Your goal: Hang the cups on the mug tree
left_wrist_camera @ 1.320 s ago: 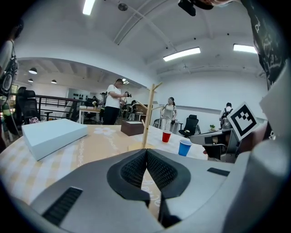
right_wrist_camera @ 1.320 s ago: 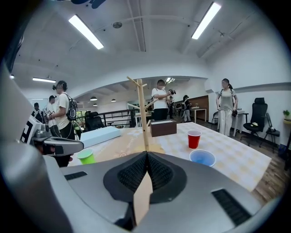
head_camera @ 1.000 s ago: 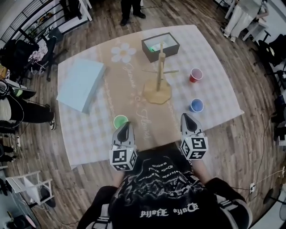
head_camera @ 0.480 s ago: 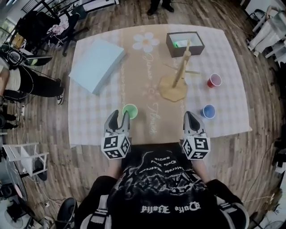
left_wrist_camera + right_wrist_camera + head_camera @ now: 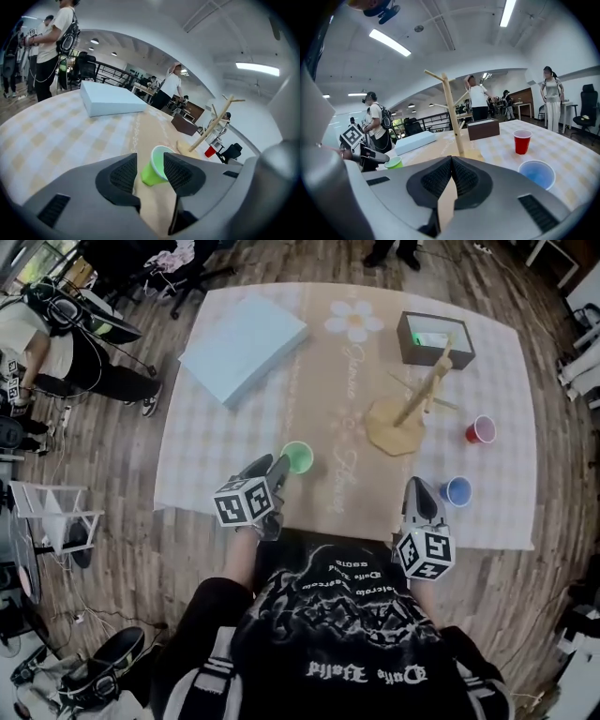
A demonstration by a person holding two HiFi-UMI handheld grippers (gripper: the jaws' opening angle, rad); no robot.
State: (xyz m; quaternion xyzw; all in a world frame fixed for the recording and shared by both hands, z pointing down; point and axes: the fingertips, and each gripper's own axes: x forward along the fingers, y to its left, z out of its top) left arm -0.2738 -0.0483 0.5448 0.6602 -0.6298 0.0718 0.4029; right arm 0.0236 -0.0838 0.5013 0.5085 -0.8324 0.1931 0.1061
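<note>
**A:** Where's the green cup?

**B:** The green cup stands mouth up on the tan strip that runs down the tabletop. That's lower centre of the head view.

**A:** Is anything gripping it?

**B:** No. The left tongs have just been opening and now gape wide. In the left gripper view the cup shows in the gap just past the tips, and neither pad presses on it.

**A:** And the other hand?

**B:** The right tongs are clenched on nothing, pad against pad. They hang at the lower right near the tabletop's front edge.

**A:** Where's the tree?

**B:** The tree is at upper right, well apart from the green cup, with its pegs bare. Only open strip lies between the two.

**A:** What crowds the tree?

**B:** A dark box sits just behind it. A red cup stands near its base on the right, and a blue cup is lower down, just beside the right tongs' tip.

**A:** Anything else?

**B:** A pale blue box lies at upper left, far from all the cups. A person stands on the floor beyond the tabletop's left edge.
</note>
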